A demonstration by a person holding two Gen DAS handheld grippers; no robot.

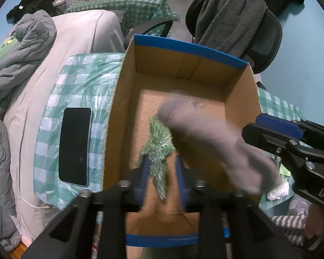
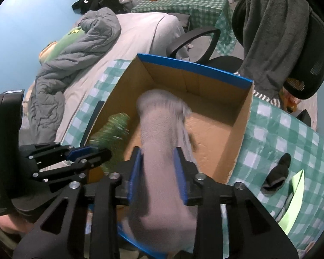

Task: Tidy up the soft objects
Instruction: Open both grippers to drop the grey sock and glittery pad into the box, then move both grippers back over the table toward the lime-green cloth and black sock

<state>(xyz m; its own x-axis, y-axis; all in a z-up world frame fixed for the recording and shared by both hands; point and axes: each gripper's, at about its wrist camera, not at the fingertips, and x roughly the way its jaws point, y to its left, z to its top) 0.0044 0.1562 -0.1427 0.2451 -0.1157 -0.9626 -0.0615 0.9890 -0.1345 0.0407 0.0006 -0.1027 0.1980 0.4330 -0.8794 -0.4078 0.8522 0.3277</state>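
Note:
An open cardboard box point(image 1: 237, 108) with blue-taped rims stands on a green checked cloth; it also shows in the right wrist view point(image 2: 244, 127). My left gripper point(image 1: 162, 172) is over the box, its jaws apart, with green tinsel point(image 1: 159, 144) hanging against the left finger. My right gripper point(image 2: 157, 172) is shut on a grey sock point(image 2: 159, 151) that hangs over the box. From the left wrist view the right gripper point(image 1: 276, 138) comes in from the right with the sock point(image 1: 205, 133). The right wrist view shows the tinsel point(image 2: 112, 133) at the left gripper point(image 2: 97, 153).
A black phone point(image 1: 74, 146) lies on the cloth left of the box. A small black sock point(image 2: 276, 177) and green paper point(image 2: 293, 198) lie right of it. A bed with a grey duvet point(image 2: 75, 49) is at left, an office chair with a grey blanket point(image 2: 276, 32) behind.

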